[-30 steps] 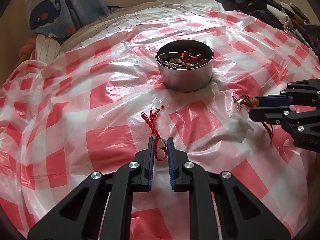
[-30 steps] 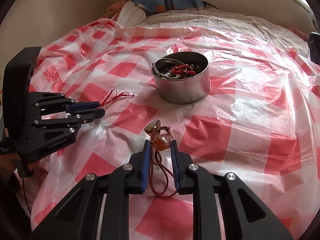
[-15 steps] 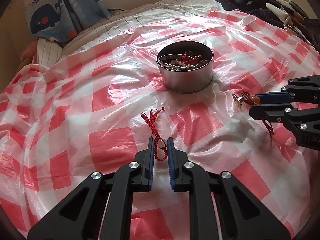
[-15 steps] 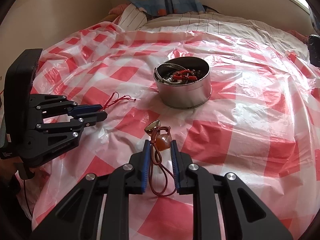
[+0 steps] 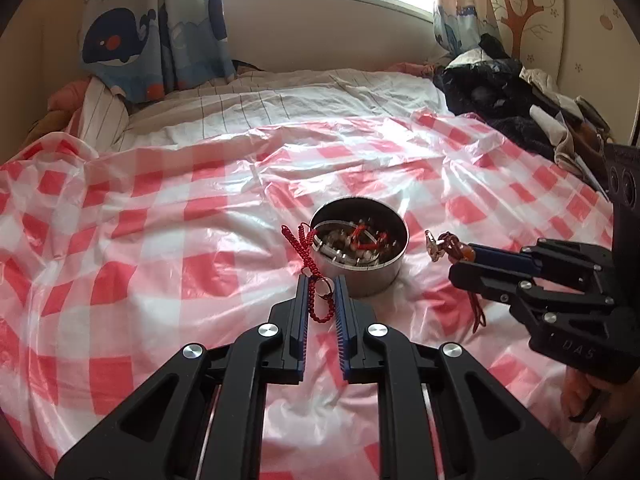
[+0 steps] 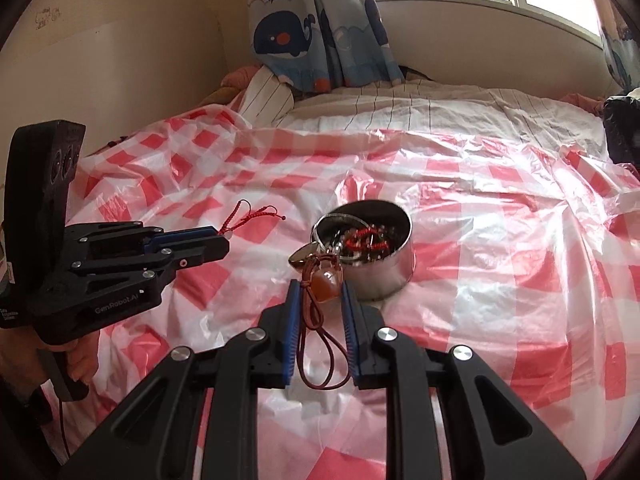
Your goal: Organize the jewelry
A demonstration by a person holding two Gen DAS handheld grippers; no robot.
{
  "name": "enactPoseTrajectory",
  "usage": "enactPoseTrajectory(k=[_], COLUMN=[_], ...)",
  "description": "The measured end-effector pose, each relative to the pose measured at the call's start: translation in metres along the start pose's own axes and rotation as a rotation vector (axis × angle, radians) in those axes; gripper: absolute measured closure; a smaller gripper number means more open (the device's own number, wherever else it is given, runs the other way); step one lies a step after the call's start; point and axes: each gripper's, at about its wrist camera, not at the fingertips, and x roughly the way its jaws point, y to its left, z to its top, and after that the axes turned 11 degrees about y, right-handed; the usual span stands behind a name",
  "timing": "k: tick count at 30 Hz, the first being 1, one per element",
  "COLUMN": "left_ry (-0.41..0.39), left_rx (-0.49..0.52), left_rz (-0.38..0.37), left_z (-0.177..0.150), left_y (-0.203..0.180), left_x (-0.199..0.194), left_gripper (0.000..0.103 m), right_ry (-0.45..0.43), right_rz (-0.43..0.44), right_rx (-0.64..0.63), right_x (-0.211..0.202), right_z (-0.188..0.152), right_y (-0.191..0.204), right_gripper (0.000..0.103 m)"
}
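Near the tin (image 5: 360, 248), left claw (image 5: 323, 284) pinches red cord bracelet (image 5: 306, 246); right claw (image 6: 319, 286) pinches amber pendant (image 6: 324, 280). Dangling cords may snag the rim.

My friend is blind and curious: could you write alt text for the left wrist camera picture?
The left gripper, its jaws closed on a red braided cord bracelet, holds it just before a round metal tin of jewelry on a red-and-white checked plastic sheet over a bed. At right, the right gripper holds an amber bead pendant near the tin.

Bed (image 5: 280, 104), red-checked plastic sheet (image 5: 168, 240) spread over it, round metal tin (image 5: 360, 248) on sheet
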Motion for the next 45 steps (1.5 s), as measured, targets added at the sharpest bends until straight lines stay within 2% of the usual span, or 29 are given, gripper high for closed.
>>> enactPoseTrajectory(k=[5, 7, 8, 10, 11, 12, 14, 16, 17, 22, 23, 24, 26, 31, 34, 36, 39, 40, 42, 45], left_ry=[-0.016, 0.036, 0.069, 0.103, 0.098, 0.089, 0.087, 0.078, 0.077, 0.078, 0.084, 0.091, 0.110, 0.147, 0.178, 0.165, 0.173, 0.176, 0.183, 0.190], left_rx=[-0.025, -0.022, -0.027, -0.050, -0.058, -0.060, -0.057, -0.072, -0.077, -0.109, -0.115, -0.121, -0.133, -0.180, -0.183, -0.186, -0.212, -0.217, -0.216, -0.212], left_rz=[-0.072, -0.100, -0.087, -0.053, -0.037, -0.018, 0.035, 0.050, 0.069, 0.159, 0.168, 0.172, 0.180, 0.200, 0.255, 0.270, 0.273, 0.271, 0.275, 0.282], left_z=[0.039, 0.048, 0.049, 0.046, 0.042, 0.039, 0.032, 0.022, 0.018, -0.021, -0.031, -0.042, -0.062, -0.105, -0.121, -0.125, -0.128, -0.130, -0.129, -0.129], left_y=[-0.012, -0.016, -0.016, -0.012, -0.008, -0.005, 0.004, 0.014, 0.018, 0.021, 0.019, 0.016, 0.013, -0.001, -0.006, -0.008, -0.003, -0.002, -0.002, -0.003], left_x=[0.033, 0.059, 0.071, 0.082, 0.079, 0.075, 0.066, 0.052, 0.045, 0.014, 0.009, 0.006, 0.001, 0.004, 0.014, 0.014, 0.016, 0.018, 0.019, 0.021], left_gripper=[0.092, 0.090, 0.088, 0.074, 0.071, 0.062, 0.057, 0.053, 0.052, 0.036, 0.035, 0.032, 0.027, 0.018, 0.016, 0.013, 0.008, 0.008, 0.008, 0.008], right_ry=[-0.055, -0.055, -0.052, -0.041, -0.036, -0.035, 0.000, 0.050, 0.063, 0.004, -0.004, -0.009, -0.001, 0.071, 0.083, 0.110, 0.137, 0.144, 0.168, 0.196], right_rz=[-0.049, -0.062, -0.068, -0.068, -0.064, -0.062, -0.042, -0.049, -0.051, -0.089, -0.100, -0.126, -0.176, -0.256, -0.304, -0.321, -0.330, -0.334, -0.338, -0.344], right_rx=[0.022, 0.023, 0.023, 0.016, 0.015, 0.015, 0.025, 0.039, 0.037, 0.055, 0.059, 0.060, 0.076, 0.165, 0.161, 0.153, 0.159, 0.163, 0.165, 0.165], right_x=[-0.001, 0.004, 0.009, 0.021, 0.028, 0.035, 0.053, 0.069, 0.071, 0.029, 0.018, 0.008, -0.007, -0.014, -0.007, 0.002, 0.008, 0.009, 0.013, 0.018], right_z=[0.025, 0.035, 0.041, 0.050, 0.055, 0.058, 0.064, 0.065, 0.062, 0.023, 0.011, -0.004, -0.035, -0.094, -0.100, -0.100, -0.102, -0.103, -0.104, -0.104], right_y=[-0.012, -0.017, -0.019, -0.022, -0.023, -0.024, -0.027, -0.029, -0.027, -0.014, -0.010, -0.004, 0.005, 0.008, 0.010, 0.011, 0.008, 0.007, 0.006, 0.006], right_gripper=[0.082, 0.082, 0.082, 0.082, 0.082, 0.082, 0.081, 0.067, 0.062, 0.056, 0.053, 0.044, 0.036, 0.034, 0.028, 0.025, 0.022, 0.020, 0.011, 0.008])
